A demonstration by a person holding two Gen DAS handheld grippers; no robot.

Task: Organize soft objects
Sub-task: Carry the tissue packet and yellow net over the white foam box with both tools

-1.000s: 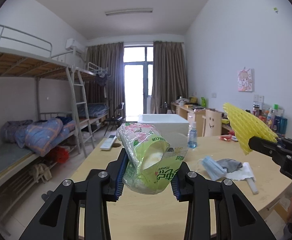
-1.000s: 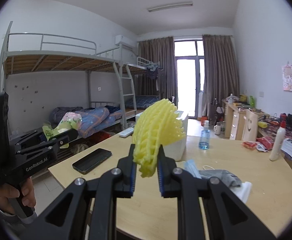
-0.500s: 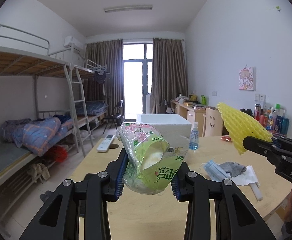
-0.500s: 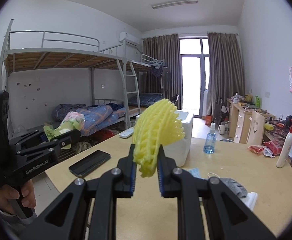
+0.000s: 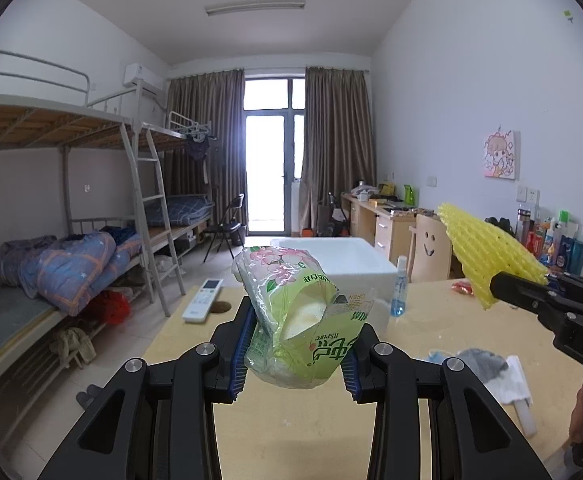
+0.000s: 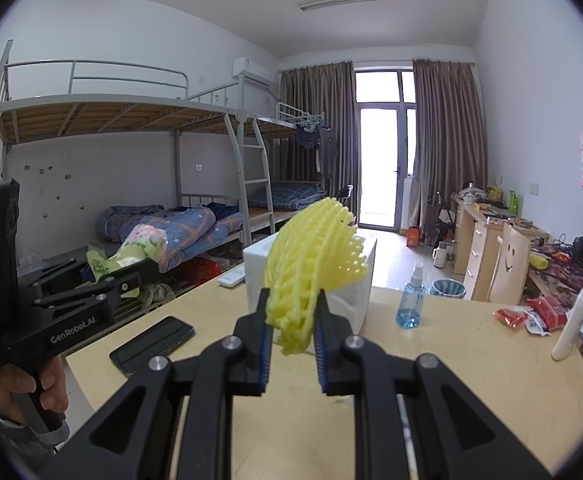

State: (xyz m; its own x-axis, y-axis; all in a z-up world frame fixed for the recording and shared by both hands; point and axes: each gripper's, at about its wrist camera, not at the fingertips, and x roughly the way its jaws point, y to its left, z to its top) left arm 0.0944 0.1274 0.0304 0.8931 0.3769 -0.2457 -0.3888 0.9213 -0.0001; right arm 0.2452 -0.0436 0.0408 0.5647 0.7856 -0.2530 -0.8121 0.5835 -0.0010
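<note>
My left tool (image 5: 293,354) is clamped on a crinkled green-and-white plastic pack of tissues printed with pink flowers (image 5: 297,320), blue pads pressing both its sides, and the pack is up in the air above the near part of the pale wooden counter (image 5: 291,432). My right tool (image 6: 291,346) is closed on a yellow foam mesh fruit sleeve (image 6: 311,268), squeezed flat at its lower end between the pads and fanning out above them, also clear of the counter. In the right wrist view I can see a hand (image 6: 31,390) gripping the handle of the left tool at the left edge of the frame. Beyond both tools a white foam box (image 5: 345,266) stands toward the far edge of the counter, with a small clear spray bottle of blue liquid (image 6: 411,300) just to its right. A white remote control (image 5: 203,300) lies at the far left corner and a black phone (image 6: 151,344) lies near the left edge. Toward the right edge, in the left wrist view, a blue face mask, a grey cloth (image 5: 481,362) and white tissue paper lie together in a loose heap.
</note>
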